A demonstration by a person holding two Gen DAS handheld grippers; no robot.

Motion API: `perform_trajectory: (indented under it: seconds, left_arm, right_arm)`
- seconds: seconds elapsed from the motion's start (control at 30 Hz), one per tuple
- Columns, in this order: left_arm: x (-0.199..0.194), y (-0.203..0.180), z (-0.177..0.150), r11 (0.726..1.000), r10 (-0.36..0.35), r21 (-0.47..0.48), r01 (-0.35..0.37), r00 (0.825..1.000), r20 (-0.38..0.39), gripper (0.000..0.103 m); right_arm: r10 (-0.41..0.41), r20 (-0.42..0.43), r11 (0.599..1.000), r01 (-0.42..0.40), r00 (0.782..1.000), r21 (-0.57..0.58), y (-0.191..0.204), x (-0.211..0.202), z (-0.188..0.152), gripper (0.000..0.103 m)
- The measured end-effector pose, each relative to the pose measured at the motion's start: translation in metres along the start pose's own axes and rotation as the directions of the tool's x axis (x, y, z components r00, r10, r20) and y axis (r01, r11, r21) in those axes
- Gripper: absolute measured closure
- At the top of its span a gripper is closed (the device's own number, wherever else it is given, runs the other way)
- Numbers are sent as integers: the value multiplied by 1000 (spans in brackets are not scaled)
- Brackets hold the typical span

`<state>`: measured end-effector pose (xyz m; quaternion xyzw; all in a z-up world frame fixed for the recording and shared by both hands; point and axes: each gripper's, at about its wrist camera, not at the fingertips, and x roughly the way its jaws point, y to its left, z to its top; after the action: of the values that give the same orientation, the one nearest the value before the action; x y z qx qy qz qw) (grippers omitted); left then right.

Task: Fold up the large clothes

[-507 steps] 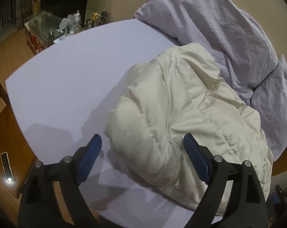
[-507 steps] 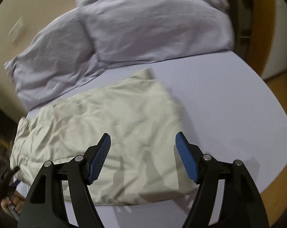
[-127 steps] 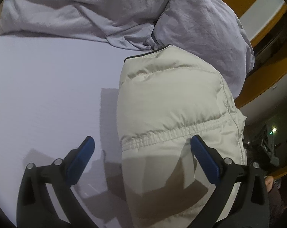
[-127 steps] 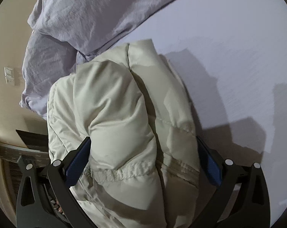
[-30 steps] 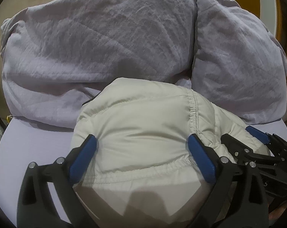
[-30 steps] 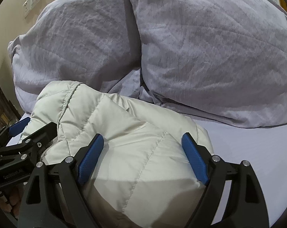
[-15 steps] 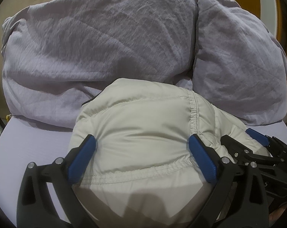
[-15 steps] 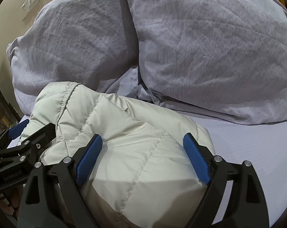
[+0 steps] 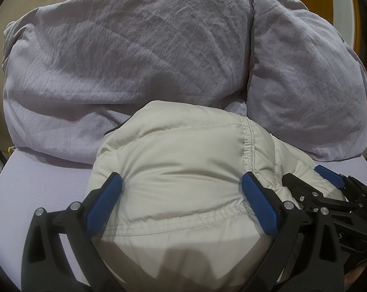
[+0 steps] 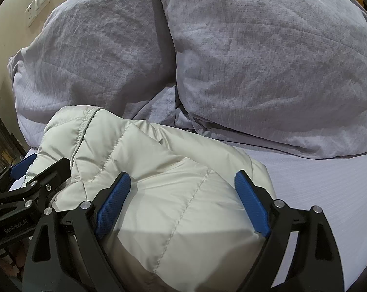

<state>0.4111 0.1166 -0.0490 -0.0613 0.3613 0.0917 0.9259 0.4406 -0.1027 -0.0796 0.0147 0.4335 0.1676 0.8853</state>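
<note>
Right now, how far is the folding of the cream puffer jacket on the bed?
Nearly done, it seems. The cream jacket already lies as a compact folded bundle on the lilac sheet, against the two pillows. In hand: the left gripper and right gripper stand open on either side of it. Left: probably only a final pat or withdrawing.

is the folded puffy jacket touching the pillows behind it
Touching. In the left wrist view the jacket presses its far edge into the left pillow, with no sheet between.
</note>
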Motion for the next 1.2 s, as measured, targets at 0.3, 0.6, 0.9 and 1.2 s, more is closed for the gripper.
perform_trajectory:
  seconds: [0.3,0.6,0.9,1.2]
  left_arm:
    - [3,-2,2,1000,16,11,-16,1000,-3,4]
    - [-7,-5,1,998,39,40,-38,999,-30,2]
    - [-63,7,-19,1000,3,0,-3,999,-44,2]
    - [-163,20,-62,999,-29,-18,29,1000,4,2]
  right_arm:
    - [-38,-11,999,38,999,-4,0,0,0,14]
    - [-125,-73,992,125,989,-11,2,-25,-10,8]
    - [-154,-31,988,153,988,-37,6,-104,-32,7]
    - [-126,-21,991,125,992,-37,18,-178,-70,1]
